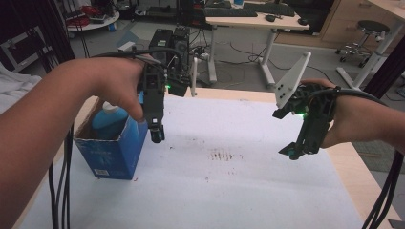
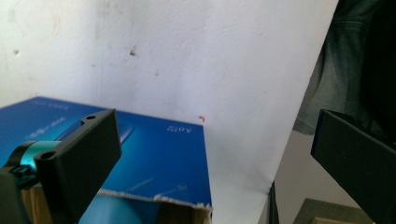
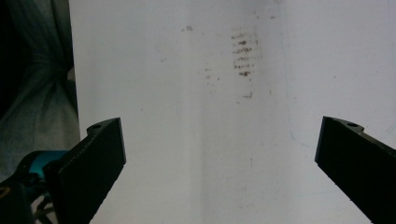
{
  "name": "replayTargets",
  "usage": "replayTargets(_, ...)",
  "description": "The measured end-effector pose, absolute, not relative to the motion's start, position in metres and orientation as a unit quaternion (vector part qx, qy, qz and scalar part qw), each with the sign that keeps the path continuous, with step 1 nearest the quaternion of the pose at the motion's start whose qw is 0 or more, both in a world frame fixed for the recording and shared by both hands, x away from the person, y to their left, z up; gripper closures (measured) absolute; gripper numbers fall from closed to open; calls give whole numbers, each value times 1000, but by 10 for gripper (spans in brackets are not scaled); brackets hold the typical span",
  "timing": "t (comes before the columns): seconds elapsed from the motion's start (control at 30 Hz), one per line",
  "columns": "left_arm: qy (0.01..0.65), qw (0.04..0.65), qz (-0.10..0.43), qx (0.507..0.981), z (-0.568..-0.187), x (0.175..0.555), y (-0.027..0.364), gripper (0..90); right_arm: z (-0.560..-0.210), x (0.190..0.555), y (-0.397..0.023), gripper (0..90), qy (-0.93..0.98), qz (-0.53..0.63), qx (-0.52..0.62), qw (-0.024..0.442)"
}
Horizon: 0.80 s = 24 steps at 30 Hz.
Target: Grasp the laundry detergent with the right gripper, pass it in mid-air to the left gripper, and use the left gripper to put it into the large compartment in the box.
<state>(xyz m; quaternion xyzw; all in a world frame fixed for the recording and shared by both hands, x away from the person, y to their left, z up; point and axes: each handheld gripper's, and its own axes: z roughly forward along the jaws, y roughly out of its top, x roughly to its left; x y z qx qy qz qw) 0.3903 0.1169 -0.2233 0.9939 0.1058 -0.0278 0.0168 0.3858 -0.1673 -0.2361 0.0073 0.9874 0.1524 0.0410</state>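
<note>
Cardboard box (image 1: 116, 151), blue and torn open at the top, stands at about nine o'clock on the white-covered surface (image 1: 248, 191), near its left edge. A blue bottle (image 1: 111, 120) sits upright inside it, its rounded top rising just above the rim, so the box keeps it from tipping.

Just beside the box's right wall hangs the left hand-held gripper (image 1: 156, 135), pointing down, its jaws released and spread wide with nothing between them. In the left gripper view the box's ragged edge (image 2: 154, 198) and a patch of the bottle (image 2: 119, 212) lie below and between the spread jaws, not touched by either. That placement suggests the bottle already rests in the box and the gripper has let it go, though this is a judgement from how things lie.

Over at three o'clock the right hand-held gripper (image 1: 292, 152) hovers above bare sheet, tilted down and inward, also released and empty. The right gripper view looks down on the white sheet and a brownish smudge (image 3: 243, 58) near the surface's middle. Kept well apart from the box, it leaves the left hand room to work.
</note>
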Motion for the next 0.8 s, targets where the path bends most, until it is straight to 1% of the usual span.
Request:
replayTargets(0.13, 93, 24, -29, 995, -229, 388, 111, 16, -236, 385, -166, 9, 991, 130, 4, 37)
replayTargets(0.27, 86, 20, -32, 996, -233, 386, 106, 16, -238, 386, -165, 8, 991, 128, -3, 43)
replayTargets(0.8, 83, 17, -35, 996, -234, 392, 94, 16, -239, 389, -167, 8, 991, 126, -2, 44)
